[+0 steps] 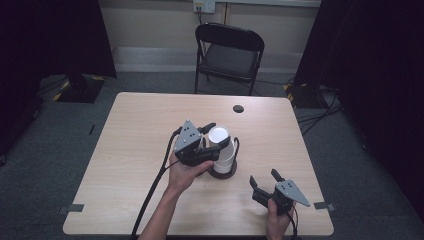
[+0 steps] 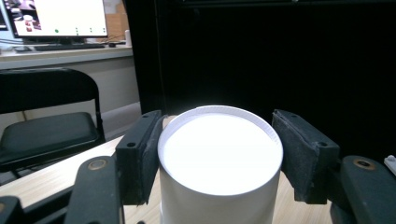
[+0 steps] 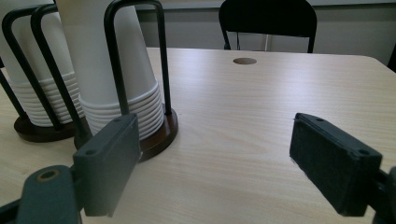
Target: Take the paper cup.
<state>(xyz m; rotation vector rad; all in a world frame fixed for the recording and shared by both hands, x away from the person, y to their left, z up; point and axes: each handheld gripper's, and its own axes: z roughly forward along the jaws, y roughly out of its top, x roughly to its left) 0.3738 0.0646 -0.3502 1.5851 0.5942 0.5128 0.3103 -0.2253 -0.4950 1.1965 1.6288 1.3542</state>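
A stack of white paper cups [image 1: 218, 133] stands upside down in a black wire holder with a dark round base [image 1: 223, 172] at the table's middle. My left gripper [image 1: 222, 137] reaches in from the left at the stack's top. In the left gripper view, its pads [image 2: 140, 154] press both sides of the top cup [image 2: 219, 168]. My right gripper [image 1: 264, 177] rests low near the front right edge, open and with nothing between its jaws. In the right gripper view [image 3: 222, 163], the cup stack [image 3: 116, 70] stands to the left on its base [image 3: 161, 133], with a second stack [image 3: 32, 93] behind it.
The wooden table [image 1: 150, 125] has a round cable hole [image 1: 238, 108] near its far edge. A black folding chair [image 1: 227, 52] stands beyond the table. Dark curtains hang on both sides. A cable trails from the left gripper toward the front edge.
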